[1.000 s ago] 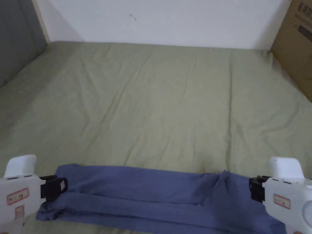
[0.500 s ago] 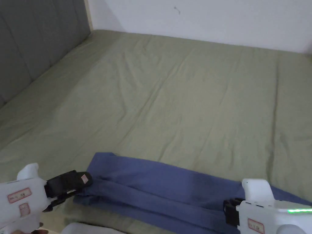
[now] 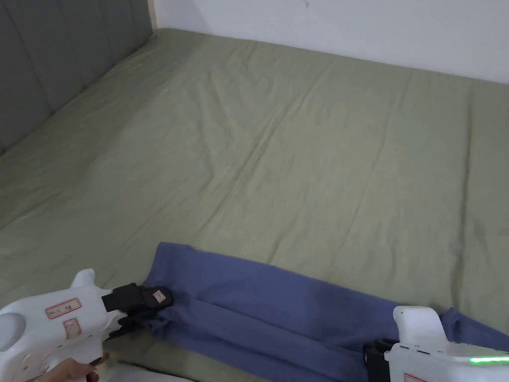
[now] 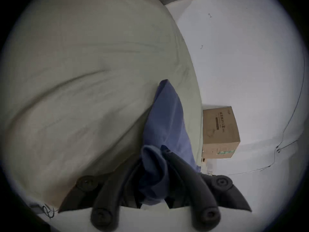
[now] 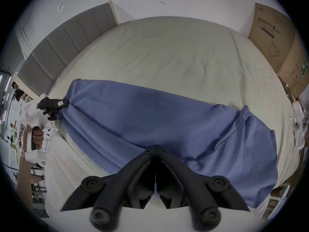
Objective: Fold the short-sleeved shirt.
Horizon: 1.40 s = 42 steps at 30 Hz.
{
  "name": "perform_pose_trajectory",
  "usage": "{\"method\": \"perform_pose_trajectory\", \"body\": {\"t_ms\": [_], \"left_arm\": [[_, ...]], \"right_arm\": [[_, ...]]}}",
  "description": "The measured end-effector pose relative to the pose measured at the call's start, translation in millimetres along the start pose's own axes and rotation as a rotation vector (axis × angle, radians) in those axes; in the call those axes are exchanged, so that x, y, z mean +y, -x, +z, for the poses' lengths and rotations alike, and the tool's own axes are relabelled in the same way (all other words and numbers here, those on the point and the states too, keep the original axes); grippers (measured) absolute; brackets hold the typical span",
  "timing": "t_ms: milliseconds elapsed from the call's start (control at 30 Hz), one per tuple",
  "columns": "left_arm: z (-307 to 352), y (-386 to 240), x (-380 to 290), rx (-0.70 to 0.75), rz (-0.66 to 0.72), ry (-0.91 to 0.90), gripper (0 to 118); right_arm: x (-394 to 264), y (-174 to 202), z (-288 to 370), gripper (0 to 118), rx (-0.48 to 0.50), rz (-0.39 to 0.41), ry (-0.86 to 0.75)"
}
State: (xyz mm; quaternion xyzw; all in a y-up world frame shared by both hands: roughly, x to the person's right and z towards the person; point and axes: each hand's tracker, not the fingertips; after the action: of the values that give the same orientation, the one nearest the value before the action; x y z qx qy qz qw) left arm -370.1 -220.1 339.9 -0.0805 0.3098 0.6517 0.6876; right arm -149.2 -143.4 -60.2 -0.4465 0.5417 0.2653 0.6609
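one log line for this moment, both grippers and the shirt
left gripper: shut on blue shirt end | right gripper: shut on its near edge | shirt: long narrow strip on bed

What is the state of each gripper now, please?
Left gripper: shut on the blue shirt, at its end.
Right gripper: jaws together at the shirt's near edge; whether cloth is pinched cannot be told.

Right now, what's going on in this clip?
A person holds a gripper in each hand and is folding a blue shirt on a green bed sheet. The shirt lies as a long band. The left gripper is shut on one end; the right gripper is closed at the shirt's near edge.
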Motion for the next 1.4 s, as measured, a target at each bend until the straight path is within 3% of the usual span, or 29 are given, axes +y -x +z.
{"method": "perform_pose_trajectory", "body": {"t_ms": [233,367,700,933,1100,1200,1300,1333,1400], "left_arm": [[27.1,-17.3,12.2,0.015,-0.083,-0.022,9],[45.0,-25.8,27.1,0.104,-0.169,-0.053,9],[73.9,-43.9,45.4,0.199,-0.184,-0.142,9],[42.9,-143.9,2.3,0.155,-0.477,-0.08,9],[-3.9,-211.4,-61.6,0.063,-0.74,0.094,9],[-49.3,-222.1,-101.5,-0.008,-0.792,0.226,9],[-99.1,-211.7,-148.1,0.019,-0.776,0.328,10],[-117.3,-202.3,-159.6,0.049,-0.784,0.364,21],[-138.0,-188.0,-177.7,0.076,-0.771,0.438,67]], "right_arm": [[1.7,-7.1,3.9,0,0.011,-0.037,-0.003],[0.8,-14.1,8.2,0,0.007,-0.054,-0.009],[-15.5,-39.2,18.6,0,0.01,-0.123,-0.017],[-22.3,-55.4,28.6,0,0.014,-0.18,-0.043],[-30.1,-63.6,39.2,0,-0.025,-0.184,-0.071],[-34.3,-71.1,50.4,0,0.0,-0.218,-0.105],[-37.3,-75.7,60.0,0,-0.017,-0.235,-0.123],[-39.3,-76.5,61.5,0,-0.048,-0.225,-0.127],[-44.7,-81.6,60.0,0,-0.077,-0.209,-0.119]]}}
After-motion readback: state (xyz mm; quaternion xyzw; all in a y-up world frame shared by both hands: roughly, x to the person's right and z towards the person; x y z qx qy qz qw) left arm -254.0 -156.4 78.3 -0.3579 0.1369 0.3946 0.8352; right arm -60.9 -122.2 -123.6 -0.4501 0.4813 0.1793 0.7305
